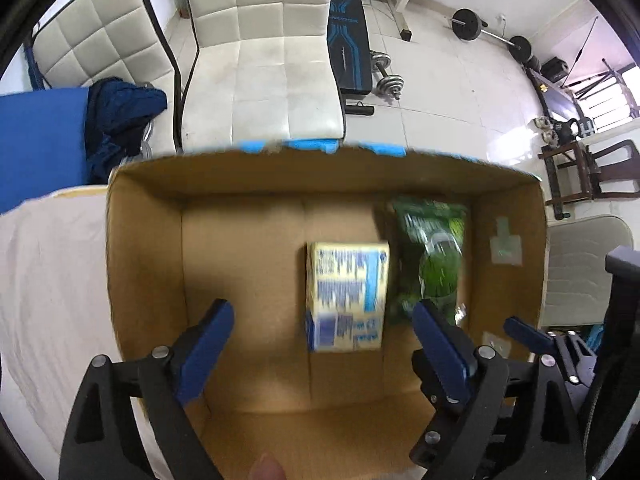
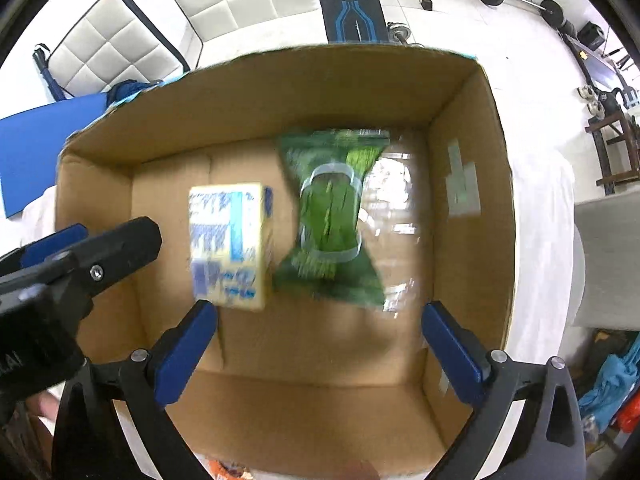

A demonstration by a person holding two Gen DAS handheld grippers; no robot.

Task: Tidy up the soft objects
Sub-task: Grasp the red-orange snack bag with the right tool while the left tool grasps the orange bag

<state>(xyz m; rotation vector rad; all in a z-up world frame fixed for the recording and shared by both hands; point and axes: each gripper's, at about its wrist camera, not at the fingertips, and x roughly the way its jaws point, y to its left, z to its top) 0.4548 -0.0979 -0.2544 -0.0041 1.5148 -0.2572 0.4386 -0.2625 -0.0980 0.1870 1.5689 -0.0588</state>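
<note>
An open cardboard box (image 1: 144, 264) (image 2: 472, 240) stands on a white-covered surface. Inside lie a yellow and blue packet (image 1: 346, 296) (image 2: 228, 244) and, to its right, a green plastic bag (image 1: 434, 256) (image 2: 332, 216). Both look blurred. My left gripper (image 1: 324, 332) is open and empty above the box, over the yellow packet. My right gripper (image 2: 320, 336) is open and empty above the box, nearer the green bag. The right gripper's finger (image 1: 528, 334) shows at the right of the left wrist view. The left gripper's body (image 2: 80, 260) shows at the left of the right wrist view.
White padded chairs (image 1: 264, 52) (image 2: 112, 48) stand behind the box. A blue mat (image 1: 40, 140) (image 2: 36, 148) and dark blue cloth (image 1: 120, 120) lie at the left. A weight bench (image 1: 348, 40) and barbells (image 1: 492, 36) are on the tiled floor beyond.
</note>
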